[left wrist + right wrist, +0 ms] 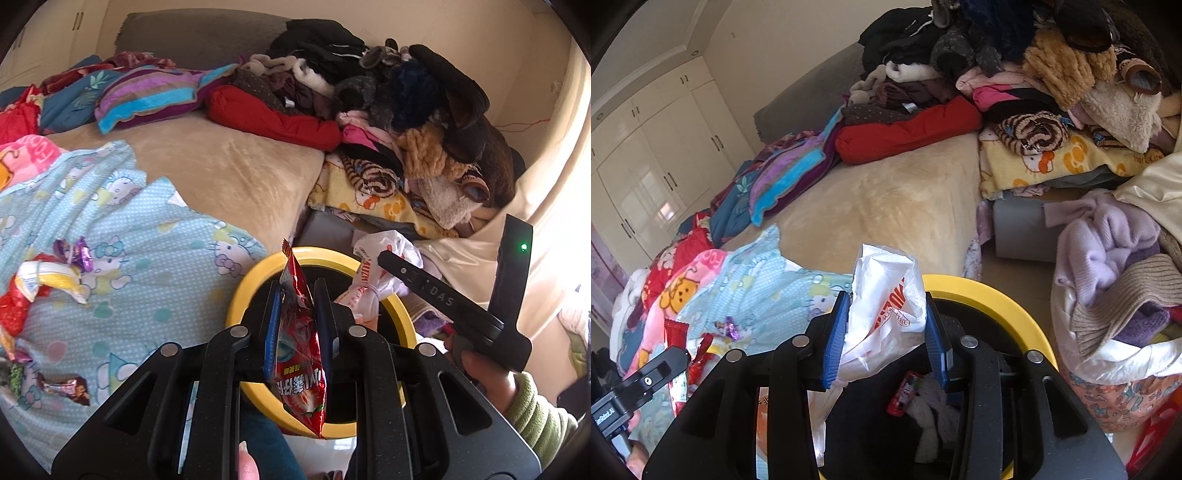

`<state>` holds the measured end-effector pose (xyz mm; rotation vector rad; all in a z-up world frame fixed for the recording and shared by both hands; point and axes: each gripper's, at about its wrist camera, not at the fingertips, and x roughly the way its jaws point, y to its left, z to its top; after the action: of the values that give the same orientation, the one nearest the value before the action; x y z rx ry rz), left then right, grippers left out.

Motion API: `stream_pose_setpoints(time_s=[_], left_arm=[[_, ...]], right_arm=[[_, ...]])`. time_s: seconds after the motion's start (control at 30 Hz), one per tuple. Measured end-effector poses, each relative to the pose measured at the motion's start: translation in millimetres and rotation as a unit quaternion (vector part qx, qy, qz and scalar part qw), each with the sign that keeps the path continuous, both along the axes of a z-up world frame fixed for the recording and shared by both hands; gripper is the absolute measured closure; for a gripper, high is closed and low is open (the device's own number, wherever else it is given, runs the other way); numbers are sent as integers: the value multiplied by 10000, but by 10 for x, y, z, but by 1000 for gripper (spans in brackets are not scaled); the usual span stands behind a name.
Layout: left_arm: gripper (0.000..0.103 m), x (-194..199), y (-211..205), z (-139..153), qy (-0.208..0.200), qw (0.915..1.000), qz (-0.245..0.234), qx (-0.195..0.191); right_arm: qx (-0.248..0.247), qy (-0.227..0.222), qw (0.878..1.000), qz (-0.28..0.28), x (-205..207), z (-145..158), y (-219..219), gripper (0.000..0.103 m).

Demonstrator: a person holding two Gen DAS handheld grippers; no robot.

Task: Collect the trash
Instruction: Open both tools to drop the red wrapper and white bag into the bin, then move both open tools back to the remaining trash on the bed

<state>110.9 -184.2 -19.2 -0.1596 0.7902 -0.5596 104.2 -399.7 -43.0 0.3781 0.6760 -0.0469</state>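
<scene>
Your left gripper (295, 314) has its jaws clamped on a red snack wrapper (301, 354), hanging over the yellow-rimmed bin (240, 295) beside the bed (229, 170). Your right gripper (886, 336) has its jaws closed on a crumpled white plastic bag (886, 306), also above the bin, where a red can (905, 395) lies inside. More candy wrappers (74, 254) lie on the blue blanket (155, 236)
</scene>
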Motion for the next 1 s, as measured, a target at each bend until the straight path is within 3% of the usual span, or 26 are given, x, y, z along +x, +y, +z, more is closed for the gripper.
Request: stream_pose_setpoints(time_s=[0.27, 0.37, 0.4, 0.47, 0.6, 0.63, 0.77, 1.0], left_arm=[[90, 34, -237, -129, 85, 9996, -246, 78], [89, 48, -317, -168, 117, 9994, -310, 76], [84, 56, -334, -176, 107, 9994, -303, 86], [45, 72, -344, -193, 116, 9995, -284, 86], [31, 75, -273, -215, 154, 9998, -111, 82], [22, 78, -249, -211, 150, 9998, -61, 87], [11, 66, -151, -174, 68, 9999, 88, 100], [11, 28, 10, -98, -106, 9994, 297, 128]], right_arm=[[-70, 211, 9997, -127, 8, -123, -174, 65], [73, 335, 9993, -135, 16, -172, -250, 56], [150, 396, 9990, -157, 22, -194, -278, 48], [253, 460, 9983, -248, 17, -223, -339, 41], [264, 451, 9981, -327, -8, -209, -359, 30], [258, 432, 9982, -329, -14, -196, -351, 29], [259, 333, 9986, -310, -22, -135, -307, 26], [193, 161, 9996, -120, -37, -20, -142, 23]])
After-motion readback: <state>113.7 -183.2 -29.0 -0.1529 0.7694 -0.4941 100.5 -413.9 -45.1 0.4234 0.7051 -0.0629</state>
